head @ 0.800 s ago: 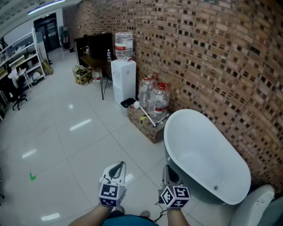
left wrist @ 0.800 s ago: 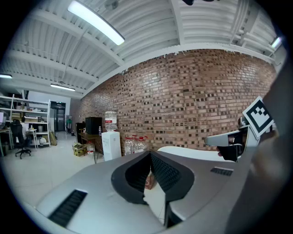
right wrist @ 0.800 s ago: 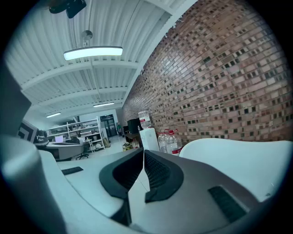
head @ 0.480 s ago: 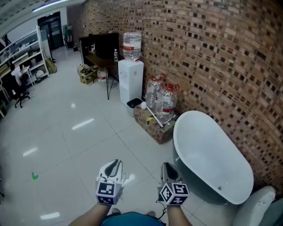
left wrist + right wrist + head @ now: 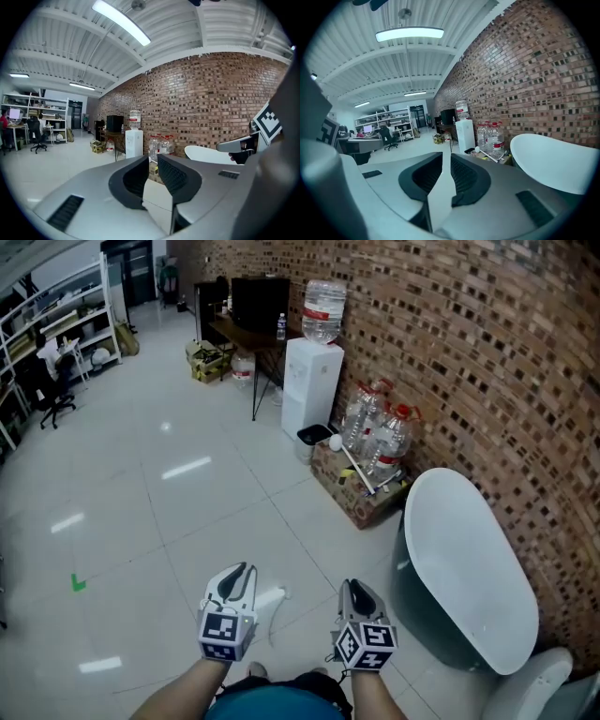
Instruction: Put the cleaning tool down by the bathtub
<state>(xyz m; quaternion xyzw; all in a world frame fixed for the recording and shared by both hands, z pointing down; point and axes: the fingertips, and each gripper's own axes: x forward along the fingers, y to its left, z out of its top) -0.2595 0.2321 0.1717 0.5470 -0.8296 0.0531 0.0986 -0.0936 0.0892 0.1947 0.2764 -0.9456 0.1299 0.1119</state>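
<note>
approach step, we judge: nothing picked up yet. two grippers, left gripper and right gripper, jaws a little apart, both empty, beside the one bathtub's near end. one cleaning tool lies across one cardboard box just beyond the bathtub's far end — next we reach it and close on the handle.

1. Toilet: bottom right corner of the head view, cut off by the edge, only part of the white shell shows.
2. Bathtub: base on the wall side is hidden by its own rim.
3. Long-handled tool: lower end is buried among the water bottles in the cardboard box. Too small to tell its type.
4. Shelving: cut by the left edge, contents too small to read.
5. Thin white streak on the floor: can't tell what it is.
</note>
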